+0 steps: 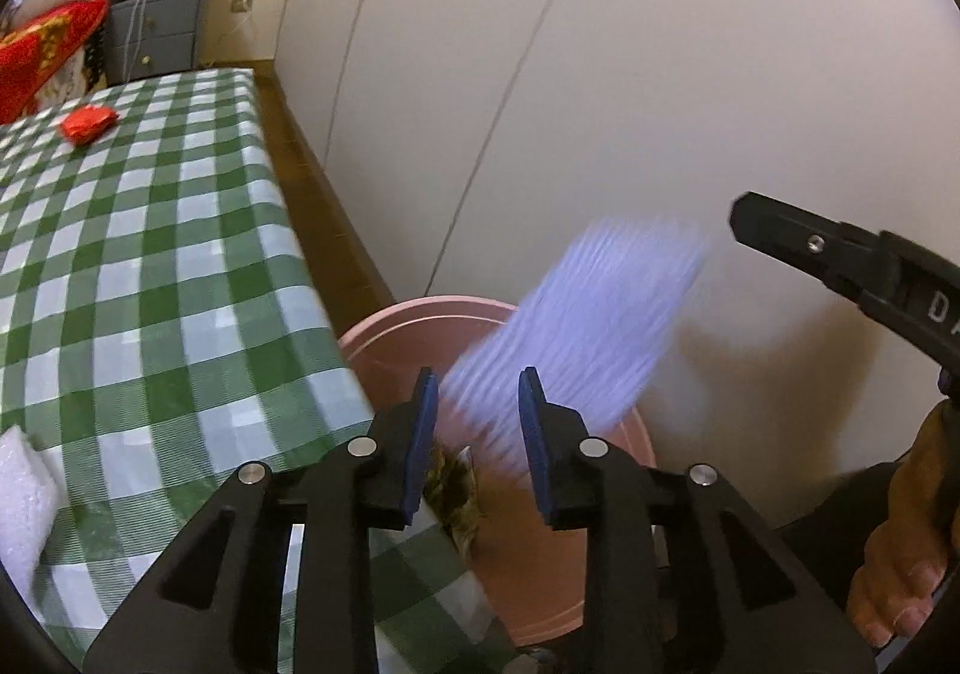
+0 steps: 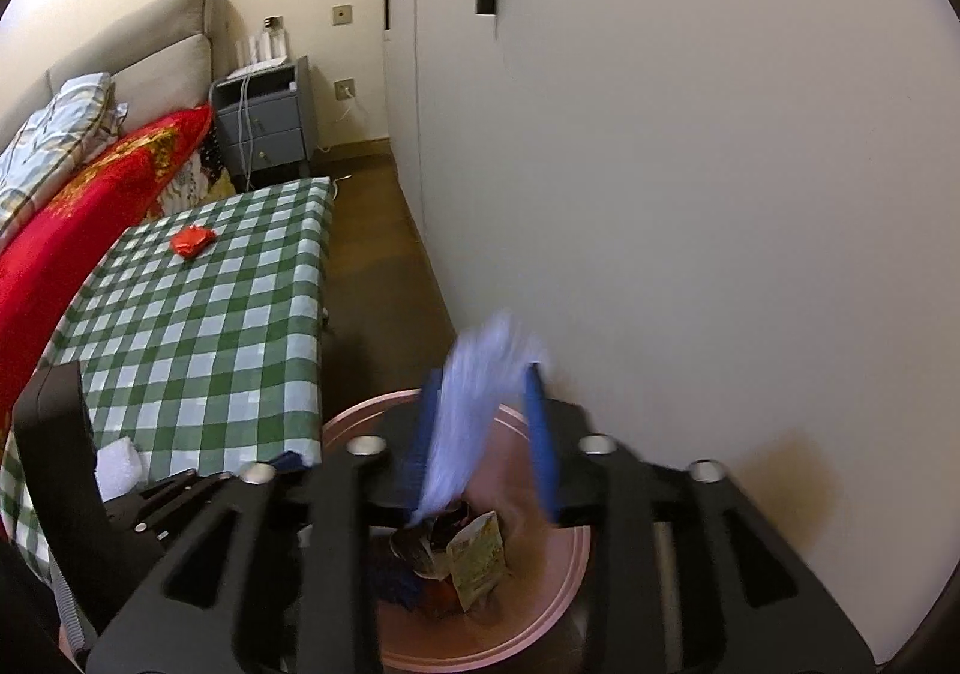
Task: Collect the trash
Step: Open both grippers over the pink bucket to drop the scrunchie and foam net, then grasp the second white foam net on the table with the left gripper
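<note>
A pale blue wrapper (image 2: 474, 410), motion-blurred, is in the air between my right gripper's (image 2: 483, 434) open jaws, over the pink bin (image 2: 540, 608). It is not gripped. The bin holds several pieces of trash, among them a yellow-green packet (image 2: 480, 560). In the left wrist view the blue wrapper (image 1: 576, 332) falls above the bin (image 1: 540, 566), just beyond my left gripper (image 1: 477, 437), which is open and empty. A red crumpled wrapper (image 1: 87, 125) lies far off on the green-checked table (image 1: 150, 266); it also shows in the right wrist view (image 2: 192, 240).
A white foam piece (image 1: 24, 494) lies at the table's near left edge. White wardrobe doors (image 1: 600, 104) stand right behind the bin. A grey nightstand (image 2: 264, 125) and a bed with a red blanket (image 2: 72, 230) lie beyond the table.
</note>
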